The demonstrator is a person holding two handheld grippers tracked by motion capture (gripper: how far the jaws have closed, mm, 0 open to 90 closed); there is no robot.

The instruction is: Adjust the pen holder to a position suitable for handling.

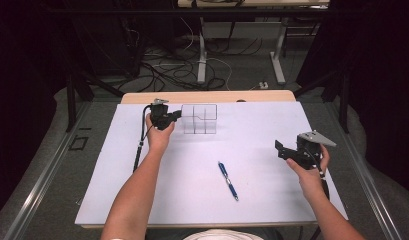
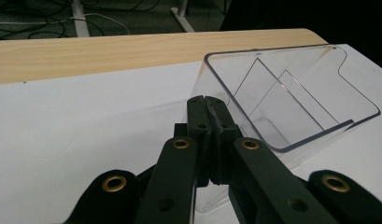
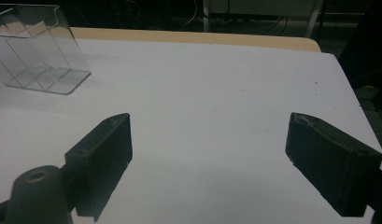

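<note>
Fingers [image 2: 208, 112] pinching clear divided holder [image 2: 291, 100]

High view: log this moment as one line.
left gripper: shut on clear holder wall | right gripper: open, empty | pen: flat on white sheet, untouched
</note>
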